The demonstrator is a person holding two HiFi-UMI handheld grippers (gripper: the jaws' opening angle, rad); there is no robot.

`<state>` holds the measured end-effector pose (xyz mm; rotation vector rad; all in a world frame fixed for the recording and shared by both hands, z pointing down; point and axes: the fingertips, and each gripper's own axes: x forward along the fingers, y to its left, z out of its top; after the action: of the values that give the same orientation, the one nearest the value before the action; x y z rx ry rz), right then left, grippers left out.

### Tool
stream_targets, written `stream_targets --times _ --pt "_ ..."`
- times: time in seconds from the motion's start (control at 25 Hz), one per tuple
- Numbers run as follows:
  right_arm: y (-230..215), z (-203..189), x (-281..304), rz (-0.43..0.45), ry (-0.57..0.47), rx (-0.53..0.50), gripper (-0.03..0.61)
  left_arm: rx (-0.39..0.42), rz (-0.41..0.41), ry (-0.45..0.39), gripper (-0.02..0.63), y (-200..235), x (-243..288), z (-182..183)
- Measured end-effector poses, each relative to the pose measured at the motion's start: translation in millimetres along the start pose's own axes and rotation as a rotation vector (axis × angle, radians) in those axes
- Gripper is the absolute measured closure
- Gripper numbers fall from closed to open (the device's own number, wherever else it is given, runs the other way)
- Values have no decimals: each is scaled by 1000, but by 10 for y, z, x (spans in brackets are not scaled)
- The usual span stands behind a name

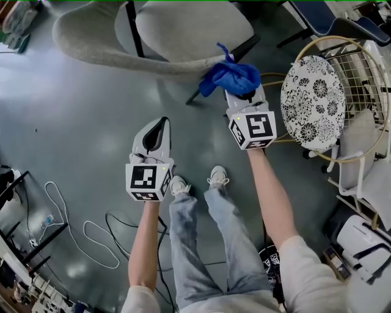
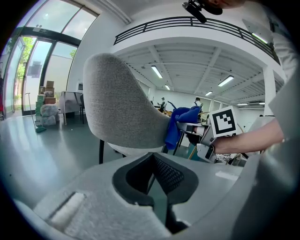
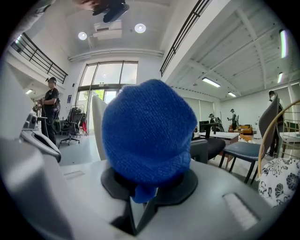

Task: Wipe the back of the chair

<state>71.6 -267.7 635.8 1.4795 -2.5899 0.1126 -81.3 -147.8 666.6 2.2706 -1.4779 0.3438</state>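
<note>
A grey upholstered chair stands ahead of me, its curved back (image 1: 116,54) wrapping round the seat (image 1: 189,24). My right gripper (image 1: 242,93) is shut on a bunched blue cloth (image 1: 231,76), held at the right end of the chair back, at or just off its edge. In the right gripper view the blue cloth (image 3: 147,133) fills the space over the jaws and hides most of the chair. My left gripper (image 1: 156,129) hangs lower and to the left over the floor, shut and empty. The left gripper view has the chair back (image 2: 119,101) with the blue cloth (image 2: 180,123) beside it.
A gold wire chair (image 1: 360,55) with a round black-and-white floral cushion (image 1: 313,101) stands close on the right. A dark blue chair (image 1: 327,15) is behind it. Cables (image 1: 91,238) loop on the grey floor at lower left. The person's shoes (image 1: 217,177) are just below the grippers.
</note>
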Motion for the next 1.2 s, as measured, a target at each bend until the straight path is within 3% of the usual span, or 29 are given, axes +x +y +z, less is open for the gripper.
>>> stream_targets --times 0.48,0.76,1.0,1.2 --pt "68 -552 114 22 105 15 500 -10 23 10 610 111 2 -67" --pt "116 -1077 207 39 282 -3 500 -9 36 13 609 152 -20 -72" --pt "142 -1122 171 39 299 5 500 -9 43 16 610 139 -88 -86" --pt "190 -873 -9 44 255 -8 500 -11 53 6 609 132 -171 15"
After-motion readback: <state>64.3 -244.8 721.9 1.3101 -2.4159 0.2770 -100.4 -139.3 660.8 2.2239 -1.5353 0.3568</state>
